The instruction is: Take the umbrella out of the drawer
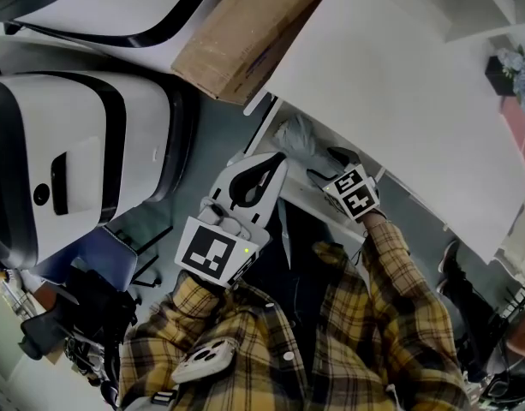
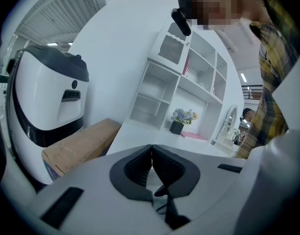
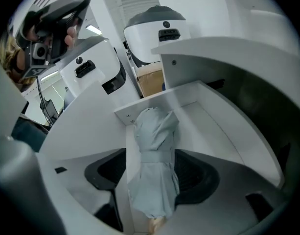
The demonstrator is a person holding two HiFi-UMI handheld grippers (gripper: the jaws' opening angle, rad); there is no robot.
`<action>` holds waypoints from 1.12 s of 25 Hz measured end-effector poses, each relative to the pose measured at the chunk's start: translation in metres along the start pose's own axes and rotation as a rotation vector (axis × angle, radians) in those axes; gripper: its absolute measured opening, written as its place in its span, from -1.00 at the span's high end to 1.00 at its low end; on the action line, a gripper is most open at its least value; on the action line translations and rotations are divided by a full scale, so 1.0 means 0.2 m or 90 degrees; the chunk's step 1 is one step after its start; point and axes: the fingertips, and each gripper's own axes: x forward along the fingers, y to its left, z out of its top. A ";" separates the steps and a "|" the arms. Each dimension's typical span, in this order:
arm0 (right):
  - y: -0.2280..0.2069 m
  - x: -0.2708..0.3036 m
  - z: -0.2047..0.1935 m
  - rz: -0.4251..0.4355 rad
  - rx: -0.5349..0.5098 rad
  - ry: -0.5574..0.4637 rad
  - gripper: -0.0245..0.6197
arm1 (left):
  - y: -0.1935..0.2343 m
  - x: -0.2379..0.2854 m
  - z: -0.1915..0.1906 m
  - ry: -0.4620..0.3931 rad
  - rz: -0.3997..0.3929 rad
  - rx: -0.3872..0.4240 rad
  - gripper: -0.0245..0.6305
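Note:
A folded grey umbrella (image 3: 154,131) lies in the open white drawer (image 3: 213,126), along its side wall. My right gripper (image 3: 152,156) points steeply down over it and stands open. The umbrella's lower half runs between the two dark pads (image 3: 196,175); the left pad stays clear of the fabric. In the head view the umbrella (image 1: 298,137) pokes out of the drawer (image 1: 307,193) under the table edge, with the right gripper (image 1: 328,166) just beside it. My left gripper (image 1: 276,163) hovers at the drawer's left. Its pads (image 2: 140,166) meet, with nothing between them.
A white tabletop (image 1: 399,84) overhangs the drawer. A cardboard box (image 1: 245,24) lies at its left end, next to a large white and black machine (image 1: 74,161). A white shelf unit (image 2: 179,82) and a potted flower (image 2: 181,117) stand at the table's far side.

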 end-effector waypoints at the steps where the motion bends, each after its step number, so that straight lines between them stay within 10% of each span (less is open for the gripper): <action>1: -0.01 0.02 -0.01 -0.001 -0.003 0.007 0.00 | 0.00 0.00 0.00 0.001 0.000 0.000 0.86; 28: -0.07 0.33 -0.17 0.006 -0.061 0.115 -0.08 | 0.07 -0.03 -0.06 0.003 0.030 -0.029 0.86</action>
